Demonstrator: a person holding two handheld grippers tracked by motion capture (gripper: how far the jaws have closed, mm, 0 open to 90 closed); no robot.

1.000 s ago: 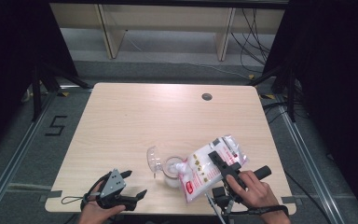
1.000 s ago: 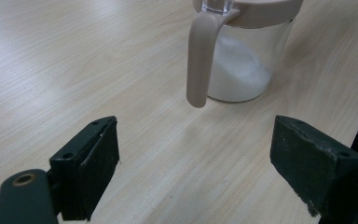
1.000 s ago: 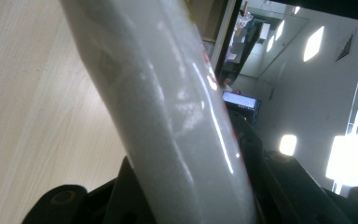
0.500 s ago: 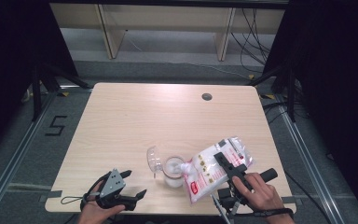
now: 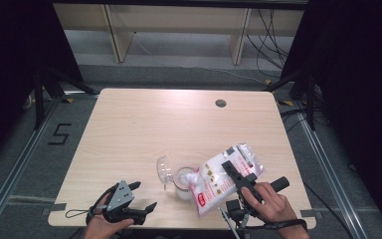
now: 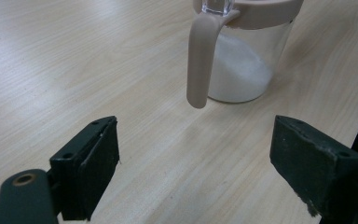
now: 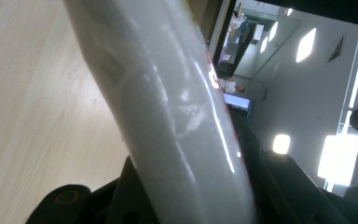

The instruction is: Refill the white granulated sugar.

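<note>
Here, right hand-held gripper (image 5: 236,174) pinching bag (image 5: 221,177) over jar (image 5: 183,180), left hand-held gripper (image 5: 142,196) spread

A: How many of each?
B: One table (image 5: 144,129), one jar (image 5: 182,180) with one lid (image 5: 163,169) and one handle (image 6: 199,56), one bag (image 5: 219,179)
A: Grippers?
B: Two: left gripper (image 5: 138,205), right gripper (image 5: 235,174), in two hands

Floor marking (image 5: 59,134) left of table: digit "5". Bag (image 5: 226,175) label red print too small to read.
</note>
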